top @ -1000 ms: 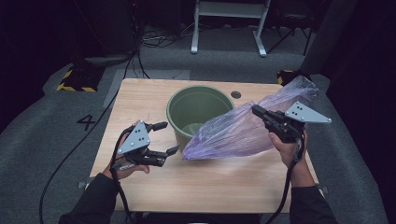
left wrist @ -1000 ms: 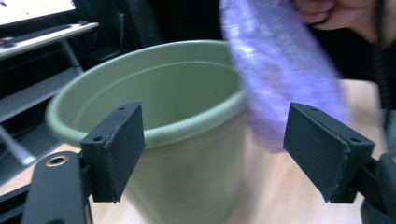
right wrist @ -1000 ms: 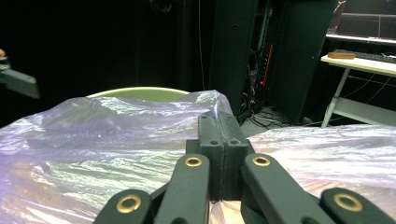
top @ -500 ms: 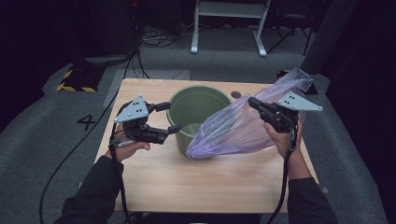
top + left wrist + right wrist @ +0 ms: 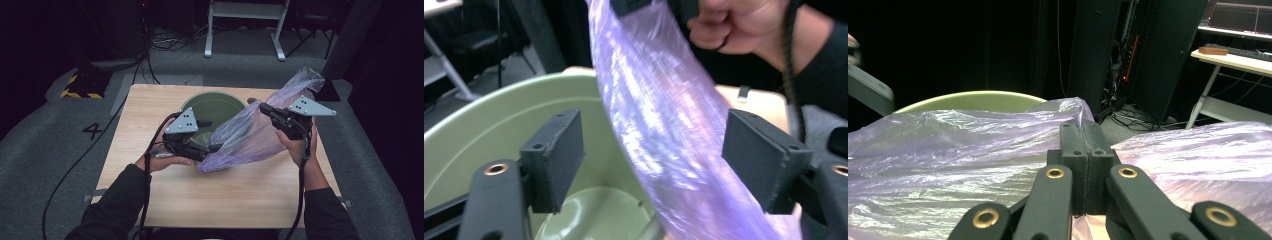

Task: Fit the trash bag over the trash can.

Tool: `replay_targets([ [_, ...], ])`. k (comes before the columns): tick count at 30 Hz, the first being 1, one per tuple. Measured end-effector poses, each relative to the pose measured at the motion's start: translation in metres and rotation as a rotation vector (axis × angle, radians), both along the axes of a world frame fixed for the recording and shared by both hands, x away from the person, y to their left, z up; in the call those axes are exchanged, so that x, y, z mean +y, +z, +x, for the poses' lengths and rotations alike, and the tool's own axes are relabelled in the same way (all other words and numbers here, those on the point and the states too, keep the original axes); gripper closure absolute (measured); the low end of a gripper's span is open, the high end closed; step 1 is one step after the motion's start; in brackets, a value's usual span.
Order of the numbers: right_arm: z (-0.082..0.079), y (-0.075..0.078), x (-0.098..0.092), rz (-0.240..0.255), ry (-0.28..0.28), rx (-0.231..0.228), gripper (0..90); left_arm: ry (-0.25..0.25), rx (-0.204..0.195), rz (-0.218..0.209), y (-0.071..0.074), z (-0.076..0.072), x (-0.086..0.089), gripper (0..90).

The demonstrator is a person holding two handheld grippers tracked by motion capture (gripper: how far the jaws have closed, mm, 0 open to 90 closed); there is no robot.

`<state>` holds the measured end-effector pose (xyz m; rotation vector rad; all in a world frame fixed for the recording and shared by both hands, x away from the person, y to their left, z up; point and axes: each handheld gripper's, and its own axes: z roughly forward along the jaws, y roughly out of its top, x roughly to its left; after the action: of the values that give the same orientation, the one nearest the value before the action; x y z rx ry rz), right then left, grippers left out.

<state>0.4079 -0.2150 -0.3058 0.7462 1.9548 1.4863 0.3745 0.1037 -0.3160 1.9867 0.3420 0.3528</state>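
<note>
Purple bag sits pinched flat in your right tool, jaws fully closed on the film near its upper edge. Your left tool has jaws parted and just now narrowing, the bag's lower fold between them, pads not yet pressing. The bag slants from your right hand down across the green bucket, mid-bench.
</note>
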Motion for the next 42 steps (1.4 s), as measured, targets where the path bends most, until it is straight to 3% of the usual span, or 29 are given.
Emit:
replay_targets([
  [3, 0.000, 0.001, 0.002, 0.000, 0.012, -0.004, 90.0, 0.034, 0.000, 0.028, -0.002, 0.004, -0.006, 37.1],
  [9, -0.001, 0.003, 0.010, -0.014, 0.030, -0.012, 90.0, 0.048, -0.051, 0.094, -0.001, 0.007, -0.012, 70.1],
  [15, 0.000, 0.002, 0.010, -0.011, 0.030, -0.009, 90.0, 0.055, -0.056, 0.121, -0.003, 0.015, -0.016, 87.5],
  [19, 0.000, 0.003, 0.010, -0.012, 0.029, -0.012, 88.8, 0.072, -0.075, 0.122, -0.003, 0.019, -0.018, 89.5],
  [21, 0.000, 0.005, 0.010, -0.010, 0.020, -0.012, 83.1, 0.096, -0.090, 0.138, -0.003, 0.023, -0.019, 89.7],
  [23, 0.001, 0.006, 0.009, -0.009, 0.024, 0.000, 69.8, 0.105, -0.089, 0.141, -0.002, 0.027, -0.018, 89.8],
  [24, 0.002, 0.007, 0.009, -0.012, 0.022, 0.011, 59.1, 0.113, -0.088, 0.138, -0.002, 0.029, -0.018, 89.8],
  [26, 0.003, 0.007, 0.007, -0.022, 0.017, 0.041, 49.4, 0.118, -0.082, 0.131, -0.002, 0.033, -0.017, 89.8],
  [29, 0.002, 0.005, 0.005, -0.036, 0.032, 0.072, 36.1, 0.133, -0.077, 0.130, -0.004, 0.037, -0.016, 89.9],
  [33, -0.005, 0.003, 0.003, -0.056, 0.053, 0.058, 28.5, 0.160, -0.069, 0.113, -0.004, 0.042, -0.011, 89.9],
  [38, -0.027, 0.000, 0.000, -0.071, 0.167, 0.016, 25.7, 0.180, -0.065, 0.103, -0.003, 0.047, -0.007, 89.9],
  [42, -0.050, -0.009, 0.004, -0.156, 0.264, -0.009, 23.4, 0.190, -0.063, 0.098, -0.003, 0.049, -0.004, 89.9],
])
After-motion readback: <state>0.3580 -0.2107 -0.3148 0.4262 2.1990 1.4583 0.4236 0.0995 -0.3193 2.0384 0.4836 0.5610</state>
